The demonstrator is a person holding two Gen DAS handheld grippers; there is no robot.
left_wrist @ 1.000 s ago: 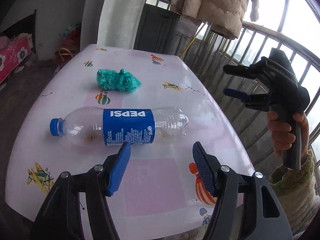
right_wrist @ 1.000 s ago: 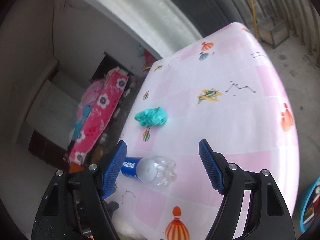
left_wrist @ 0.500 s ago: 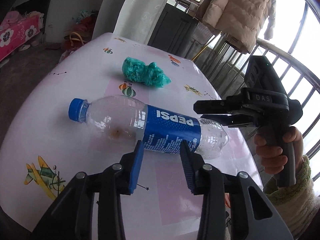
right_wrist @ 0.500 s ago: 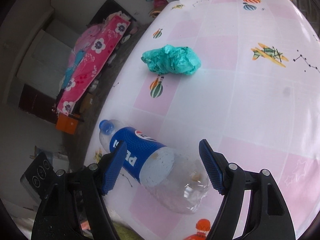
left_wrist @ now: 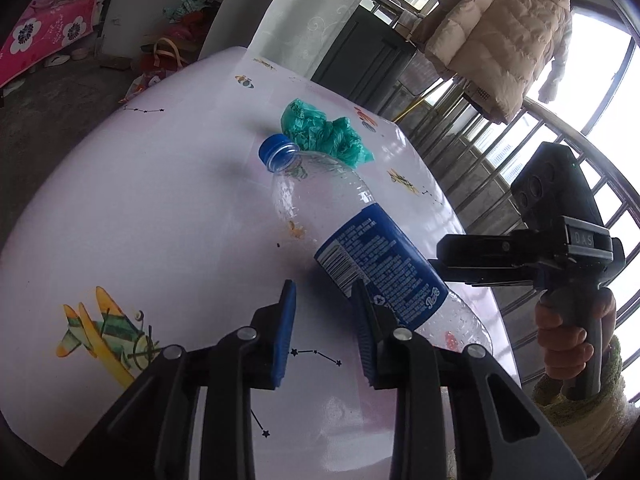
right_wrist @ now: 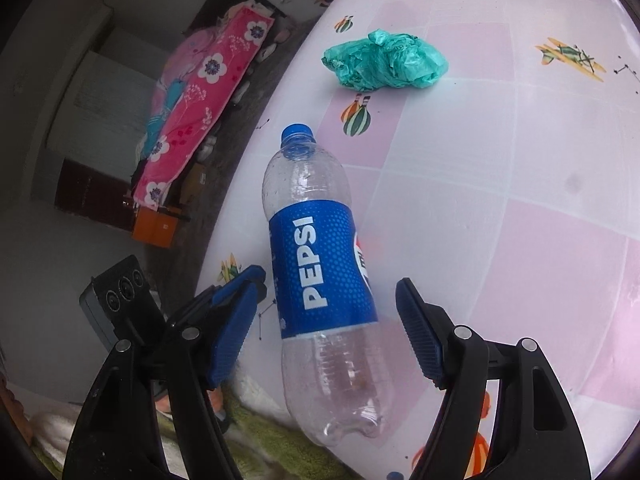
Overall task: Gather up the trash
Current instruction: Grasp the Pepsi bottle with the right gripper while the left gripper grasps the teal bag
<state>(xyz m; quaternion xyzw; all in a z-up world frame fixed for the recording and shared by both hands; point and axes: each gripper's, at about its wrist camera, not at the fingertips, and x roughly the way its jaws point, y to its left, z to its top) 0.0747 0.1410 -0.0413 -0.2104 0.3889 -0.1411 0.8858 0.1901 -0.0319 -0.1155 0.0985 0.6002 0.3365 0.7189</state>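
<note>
Clear plastic bottle (right_wrist: 320,280) lies on the counter (right_wrist: 500,208) between the wide right tongs (right_wrist: 324,332), long axis running ahead, base nearest, while the narrowed, empty left tongs (left_wrist: 326,332) sit beside it.

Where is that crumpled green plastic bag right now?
The green bag lies on the pink table, just beyond the capped end of the Pepsi bottle, far from both grippers.

An empty, capped Pepsi bottle (right_wrist: 320,264) lies on its side on the table (right_wrist: 520,200). A crumpled green plastic bag (right_wrist: 384,65) sits beyond its cap.
</note>
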